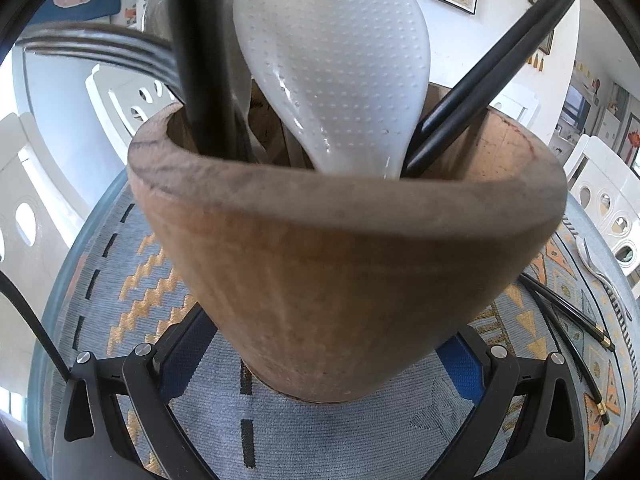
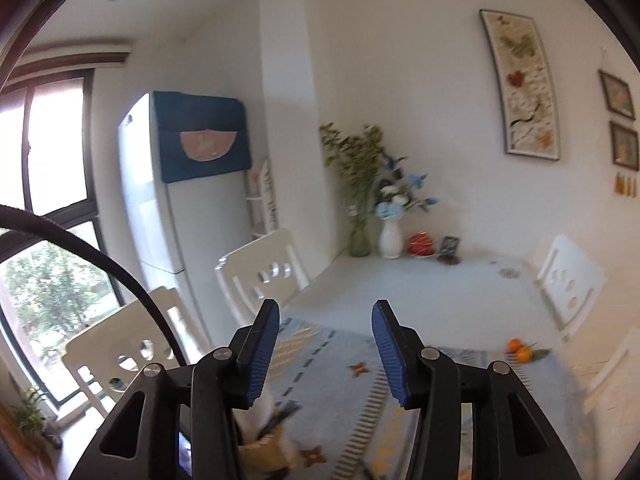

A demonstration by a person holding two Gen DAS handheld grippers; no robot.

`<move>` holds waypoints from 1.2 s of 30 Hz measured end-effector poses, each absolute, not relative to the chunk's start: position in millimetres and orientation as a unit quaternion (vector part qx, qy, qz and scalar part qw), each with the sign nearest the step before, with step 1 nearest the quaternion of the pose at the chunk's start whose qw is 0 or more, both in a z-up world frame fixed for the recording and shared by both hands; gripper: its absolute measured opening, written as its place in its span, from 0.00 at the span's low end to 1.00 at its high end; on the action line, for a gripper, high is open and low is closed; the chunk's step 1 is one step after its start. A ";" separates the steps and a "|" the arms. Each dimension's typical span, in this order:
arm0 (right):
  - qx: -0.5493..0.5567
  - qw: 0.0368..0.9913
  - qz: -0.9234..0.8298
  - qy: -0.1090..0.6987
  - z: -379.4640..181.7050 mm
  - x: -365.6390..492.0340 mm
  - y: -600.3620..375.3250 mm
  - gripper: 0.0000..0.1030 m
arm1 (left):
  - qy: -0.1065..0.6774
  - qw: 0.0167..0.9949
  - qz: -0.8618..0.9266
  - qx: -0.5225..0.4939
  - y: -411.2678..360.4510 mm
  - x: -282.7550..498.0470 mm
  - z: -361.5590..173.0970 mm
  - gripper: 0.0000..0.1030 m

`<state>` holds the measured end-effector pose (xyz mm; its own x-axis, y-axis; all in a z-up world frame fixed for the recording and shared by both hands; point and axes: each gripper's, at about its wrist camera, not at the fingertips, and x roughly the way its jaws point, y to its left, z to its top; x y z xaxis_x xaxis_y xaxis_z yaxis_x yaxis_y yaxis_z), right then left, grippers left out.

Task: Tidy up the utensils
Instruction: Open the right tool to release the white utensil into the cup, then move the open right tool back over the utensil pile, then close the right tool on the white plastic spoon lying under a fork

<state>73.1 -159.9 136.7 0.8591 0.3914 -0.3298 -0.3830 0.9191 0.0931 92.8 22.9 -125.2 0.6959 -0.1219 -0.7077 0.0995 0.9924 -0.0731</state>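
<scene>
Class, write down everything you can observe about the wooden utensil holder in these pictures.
The wooden utensil holder is a round brown cup of worn, grainy wood with a thick rim. It stands upright on a blue patterned placemat. Inside it stand a white dotted rice paddle, black chopsticks, a dark handle and a fork. The left gripper straddles its base, with blue pads at both sides; contact cannot be confirmed.

a home dining room: ahead of the right gripper (image 2: 325,354), a table (image 2: 420,280) with white cut-out chairs (image 2: 260,272), vases of flowers (image 2: 390,240), framed pictures (image 2: 520,88) on the wall, and, off to its left, a refrigerator (image 2: 168,208) (draped with a blue cloth) beside a window (image 2: 48,208).
</scene>
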 end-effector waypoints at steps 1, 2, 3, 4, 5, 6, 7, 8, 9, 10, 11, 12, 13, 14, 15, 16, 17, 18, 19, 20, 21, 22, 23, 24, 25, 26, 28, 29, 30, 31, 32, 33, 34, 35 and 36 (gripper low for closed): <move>0.006 0.966 0.188 0.174 137.1 71.4 -166.3 0.45 | 0.385 0.921 -0.060 -0.015 23.7 93.0 -125.1 0.99; 0.003 0.968 0.180 0.177 136.9 71.1 -172.1 0.45 | 0.385 0.921 -0.060 -0.014 23.9 92.5 -124.8 0.99; 0.001 0.968 0.171 0.184 135.0 70.5 -180.7 0.45 | 0.385 0.921 -0.060 -0.014 23.9 92.5 -124.8 0.99; 0.000 0.968 0.160 0.192 132.6 70.7 -188.1 0.45 | 0.385 0.921 -0.060 -0.015 24.0 92.5 -124.9 0.99; 0.000 0.968 0.147 0.201 129.0 70.5 -196.7 0.45 | 0.385 0.921 -0.060 -0.014 24.1 92.6 -124.8 0.99; -0.002 0.968 0.131 0.213 123.8 71.2 -206.3 0.45 | 0.385 0.921 -0.060 -0.014 24.2 92.5 -124.8 0.99; -0.004 0.967 0.117 0.226 117.9 71.6 -215.8 0.45 | 0.385 0.921 -0.060 -0.014 23.9 92.5 -124.8 0.99; -0.003 0.964 0.098 0.246 109.3 73.7 -227.8 0.45 | 0.385 0.921 -0.060 -0.014 24.1 92.5 -124.9 0.99; -0.001 0.961 0.086 0.262 103.2 75.9 -236.1 0.45 | 0.385 0.921 -0.061 -0.014 24.3 92.6 -125.0 0.99; 0.001 0.957 0.072 0.280 95.7 78.4 -245.0 0.45 | 0.386 0.921 -0.061 -0.014 24.6 92.9 -125.2 0.99; 0.002 0.951 0.057 0.303 86.0 81.0 -254.9 0.45 | 0.386 0.920 -0.061 -0.014 25.1 93.3 -125.3 0.99; 0.001 0.943 0.036 0.331 72.9 84.7 -266.5 0.45 | 0.387 0.920 -0.061 -0.014 25.3 93.5 -125.2 0.99; -0.001 0.938 0.023 0.347 65.2 87.0 -272.4 0.45 | 0.387 0.920 -0.061 -0.014 25.4 93.5 -125.4 0.99; -0.004 0.930 0.006 0.367 54.5 89.9 -280.7 0.45 | 0.387 0.920 -0.061 -0.015 24.9 93.7 -124.8 0.99; -0.005 0.921 -0.010 0.390 42.4 93.5 -290.3 0.43 | 0.387 0.920 -0.062 -0.015 25.3 93.9 -124.9 0.99; -0.004 0.911 -0.023 0.412 30.4 97.0 -298.7 0.41 | 0.387 0.920 -0.062 -0.015 25.4 94.4 -125.0 0.99; 0.000 0.900 -0.035 0.434 18.1 100.4 -307.4 0.36 | 0.387 0.920 -0.063 -0.016 25.8 94.4 -125.7 0.99; 0.005 0.893 -0.041 0.449 7.7 101.3 -314.0 0.31 | 0.388 0.919 -0.063 -0.016 26.1 94.7 -126.1 0.99; 0.011 0.884 -0.044 0.465 -2.4 103.7 -319.9 0.30 | 0.388 0.919 -0.063 -0.016 26.4 95.2 -126.4 0.99; 0.017 0.877 -0.046 0.479 -12.8 105.3 -325.4 0.27 | 0.388 0.919 -0.063 -0.016 26.6 95.4 -126.5 0.99; 0.019 0.869 -0.047 0.492 -24.1 107.0 -330.5 0.27 | 0.388 0.919 -0.063 -0.016 26.6 95.5 -126.6 0.99; 0.019 0.862 -0.048 0.503 -32.4 108.5 -332.8 0.26 | 0.389 0.919 -0.062 -0.015 26.4 95.9 -126.8 0.99; 0.018 0.855 -0.050 0.515 -41.6 110.1 -335.1 0.26 | 0.389 0.919 -0.062 -0.015 26.9 96.3 -126.8 0.99; 0.018 0.848 -0.050 0.528 -50.6 113.1 -337.2 0.26 | 0.389 0.919 -0.062 -0.014 26.0 96.3 -126.8 0.99; 0.020 0.840 -0.051 0.539 -59.6 116.7 -339.4 0.26 | 0.389 0.919 -0.062 -0.014 25.9 96.2 -126.6 0.99; 0.022 0.836 -0.052 0.546 -65.4 118.5 -340.4 0.26 | 0.389 0.919 -0.062 -0.014 26.2 96.4 -126.6 0.99; 0.026 0.828 -0.052 0.557 -77.3 125.4 -337.0 0.26 | 0.389 0.919 -0.062 -0.014 25.7 96.1 -126.6 0.99; 0.028 0.826 -0.052 0.561 -82.6 127.7 -337.7 0.26 | 0.389 0.919 -0.062 -0.014 25.7 96.1 -126.6 0.99; 0.030 0.823 -0.054 0.564 -88.3 128.0 -336.9 0.26 | 0.389 0.919 -0.062 -0.015 25.8 96.2 -126.6 0.99; 0.035 0.821 -0.055 0.567 -91.7 129.3 -338.6 0.26 | 0.389 0.919 -0.062 -0.015 26.0 96.3 -126.6 0.99; 0.040 0.819 -0.054 0.570 -93.8 130.4 -338.9 0.26 | 0.389 0.919 -0.062 -0.014 25.5 96.0 -126.6 0.99; 0.047 0.817 -0.051 0.573 -95.9 132.0 -339.2 0.26 | 0.389 0.919 -0.062 -0.014 25.6 96.1 -126.6 0.99; 0.053 0.815 -0.048 0.575 -97.5 132.5 -340.7 0.26 | 0.389 0.919 -0.062 -0.014 25.6 96.0 -126.6 0.99; 0.054 0.814 -0.047 0.577 -98.7 133.3 -341.0 0.26 | 0.389 0.919 -0.062 -0.014 25.5 96.1 -126.6 0.99; 0.053 0.813 -0.046 0.578 -99.1 134.7 -339.9 0.26 | 0.389 0.919 -0.061 -0.014 25.5 96.1 -126.6 0.99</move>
